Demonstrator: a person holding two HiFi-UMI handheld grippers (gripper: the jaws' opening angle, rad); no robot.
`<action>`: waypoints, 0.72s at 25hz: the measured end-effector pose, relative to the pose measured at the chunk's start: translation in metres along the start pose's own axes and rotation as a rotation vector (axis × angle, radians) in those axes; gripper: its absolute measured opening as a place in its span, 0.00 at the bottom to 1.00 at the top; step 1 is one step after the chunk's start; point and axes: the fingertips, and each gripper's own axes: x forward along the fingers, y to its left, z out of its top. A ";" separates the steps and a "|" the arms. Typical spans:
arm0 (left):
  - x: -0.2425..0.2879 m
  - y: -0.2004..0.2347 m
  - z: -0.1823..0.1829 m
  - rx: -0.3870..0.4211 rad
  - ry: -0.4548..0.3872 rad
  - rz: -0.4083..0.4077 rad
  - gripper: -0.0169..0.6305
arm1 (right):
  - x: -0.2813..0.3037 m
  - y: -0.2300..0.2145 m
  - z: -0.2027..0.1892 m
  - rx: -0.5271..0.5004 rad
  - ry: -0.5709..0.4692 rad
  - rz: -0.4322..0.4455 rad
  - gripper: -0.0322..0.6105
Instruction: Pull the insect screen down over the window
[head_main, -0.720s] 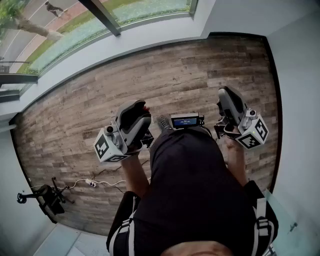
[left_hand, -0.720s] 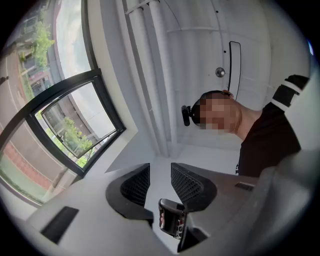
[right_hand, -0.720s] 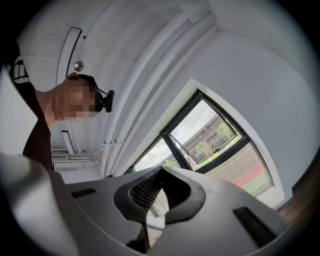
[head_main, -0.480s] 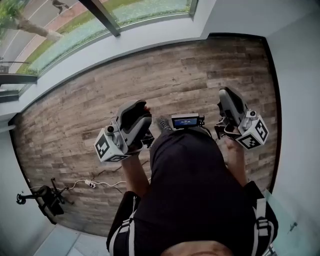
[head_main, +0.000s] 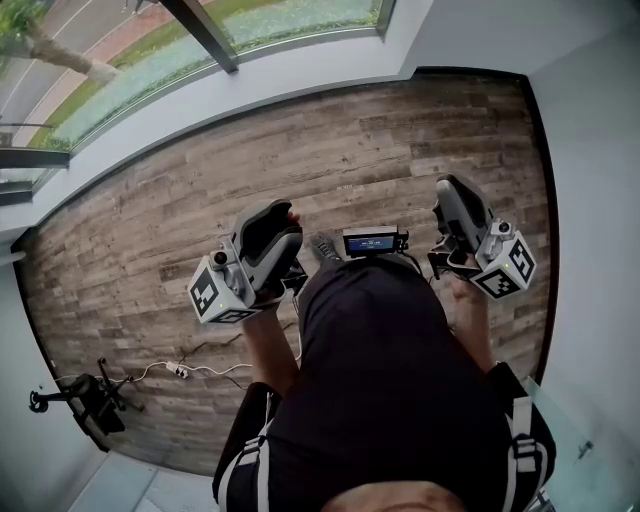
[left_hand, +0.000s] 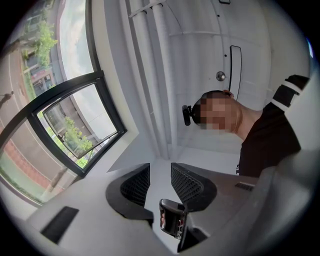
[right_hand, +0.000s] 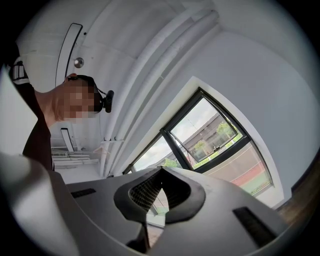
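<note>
**A:** Two sets of jaws, then. How do they stand?

**B:** On the grey plastic left gripper (left_hand: 159, 176) the jaws are spread. Their black ribbed pads (left_hand: 136, 184) face each other, with only white wall showing in the gap. On the matching grey right gripper (right_hand: 160, 186) the jaws are pressed together at the tips and pinch nothing.

**A:** Where are the two held?

**B:** In the head view the left one sits at about 9 o'clock and the right one at about 3 o'clock. Both are in front of the person's black shirt (head_main: 390, 380) and above the brown wood-plank floor (head_main: 400, 140). The left one's white cube with black square markers (head_main: 214, 292) faces the camera. Each gripper view looks up past the person's head.

**A:** And the window?

**B:** The dark-framed glass window (head_main: 300, 18) runs along the top edge of the head view, from 10 to 12 o'clock. It lies beyond a white sill (head_main: 300, 65), well apart from both grippers. It shows at 9 o'clock in the left gripper view and at 3 o'clock in the right gripper view. I cannot pick out the insect screen in any view.

**A:** Anything nearer?

**B:** A small black device with a lit blue display (head_main: 370, 241) sits at the person's chest, between the grippers. A white power strip with its cord (head_main: 183, 367) lies on the floor at 8 o'clock. White pipes (left_hand: 150, 75) run along the wall beside the window.
</note>
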 end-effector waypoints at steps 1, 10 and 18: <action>-0.002 0.001 0.000 -0.001 -0.001 0.001 0.25 | 0.002 0.001 -0.001 -0.001 0.003 0.003 0.06; -0.025 0.015 0.012 -0.011 -0.015 0.008 0.25 | 0.022 0.007 -0.011 -0.023 0.026 -0.007 0.06; -0.054 0.062 0.053 -0.025 -0.030 0.017 0.24 | 0.088 0.011 -0.036 -0.026 0.043 -0.026 0.06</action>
